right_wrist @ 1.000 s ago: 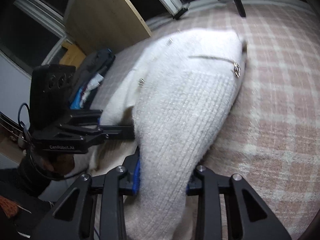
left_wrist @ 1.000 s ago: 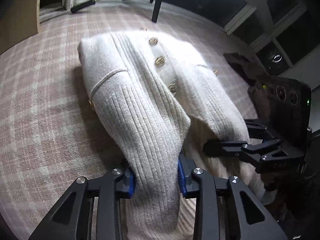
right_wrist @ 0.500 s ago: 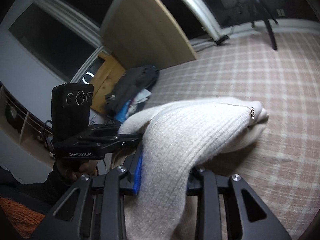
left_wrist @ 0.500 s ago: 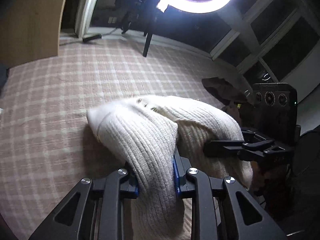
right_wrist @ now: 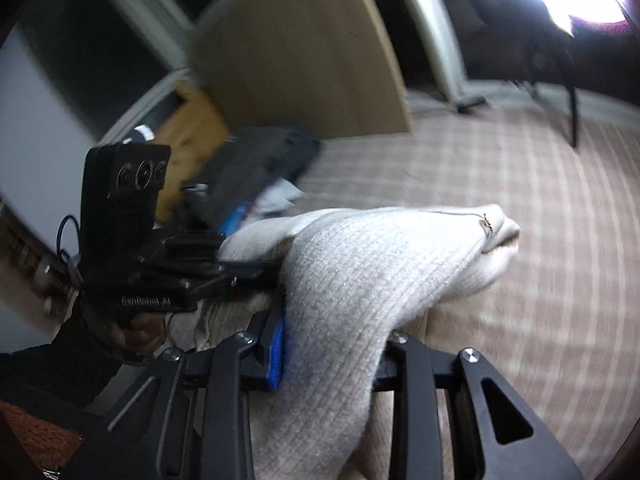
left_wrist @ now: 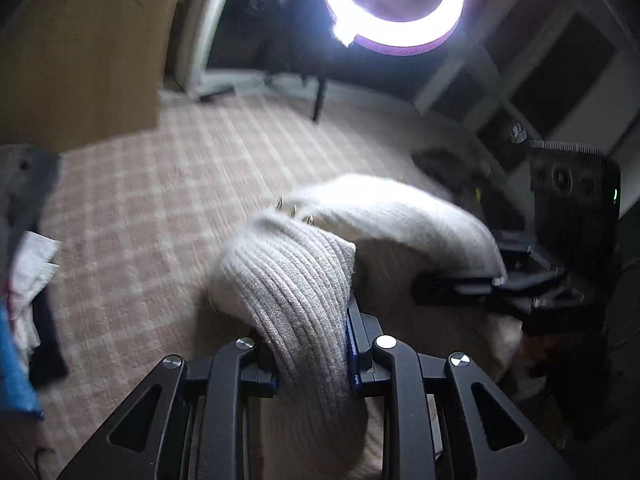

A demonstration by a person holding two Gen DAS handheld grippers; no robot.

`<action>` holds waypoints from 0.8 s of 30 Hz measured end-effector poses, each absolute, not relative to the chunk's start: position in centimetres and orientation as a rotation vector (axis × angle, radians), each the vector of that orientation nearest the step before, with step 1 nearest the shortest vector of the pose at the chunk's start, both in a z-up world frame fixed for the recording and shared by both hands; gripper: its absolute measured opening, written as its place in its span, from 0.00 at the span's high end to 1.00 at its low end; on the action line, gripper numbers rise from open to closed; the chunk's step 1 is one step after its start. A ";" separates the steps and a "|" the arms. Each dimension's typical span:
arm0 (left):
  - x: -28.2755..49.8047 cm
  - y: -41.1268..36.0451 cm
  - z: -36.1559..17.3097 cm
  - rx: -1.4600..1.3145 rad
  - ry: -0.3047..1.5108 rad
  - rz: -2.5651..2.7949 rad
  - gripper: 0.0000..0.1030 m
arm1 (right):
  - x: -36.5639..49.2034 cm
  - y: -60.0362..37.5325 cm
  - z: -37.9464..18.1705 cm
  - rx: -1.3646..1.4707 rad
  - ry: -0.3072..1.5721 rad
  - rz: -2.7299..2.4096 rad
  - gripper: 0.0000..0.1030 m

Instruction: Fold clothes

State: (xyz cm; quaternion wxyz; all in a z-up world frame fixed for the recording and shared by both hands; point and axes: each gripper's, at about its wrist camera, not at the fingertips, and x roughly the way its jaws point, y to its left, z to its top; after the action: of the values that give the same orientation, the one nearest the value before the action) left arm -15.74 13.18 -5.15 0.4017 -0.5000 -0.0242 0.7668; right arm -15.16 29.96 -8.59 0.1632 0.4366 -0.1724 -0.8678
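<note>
Left gripper (left_wrist: 312,344): jaws clamped on a fold of the cream ribbed cardigan (left_wrist: 296,280). Cardigan is bunched, raised above the checked carpet (left_wrist: 160,208), spanning both grippers. Right gripper (right_wrist: 332,344): clamped on the cardigan's other side.

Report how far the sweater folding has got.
Done: the sweater is doubled over into a bundle. In hand: the left gripper and right gripper each clamp a ribbed end, lifting it above the checked carpet. Left: lay it flat and finish folding.
</note>
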 end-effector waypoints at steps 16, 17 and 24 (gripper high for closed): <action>-12.7 17.8 -9.8 -1.372 -0.109 1.844 0.74 | -11.0 37.2 -11.9 1.527 -0.340 -2.559 0.73; -12.4 17.8 -10.0 -1.384 -0.124 1.850 0.74 | -10.9 37.6 -12.5 1.547 -0.321 -2.547 0.73; -11.3 17.5 -12.2 -1.470 -0.233 1.895 0.58 | -9.4 40.5 -15.9 1.577 -0.371 -2.384 0.66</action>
State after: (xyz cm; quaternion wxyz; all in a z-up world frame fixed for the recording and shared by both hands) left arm -11.29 17.54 -12.16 0.3577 -0.5698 -0.0903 0.7343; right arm -9.44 40.47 -15.87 0.1289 0.5426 -0.1277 -0.8202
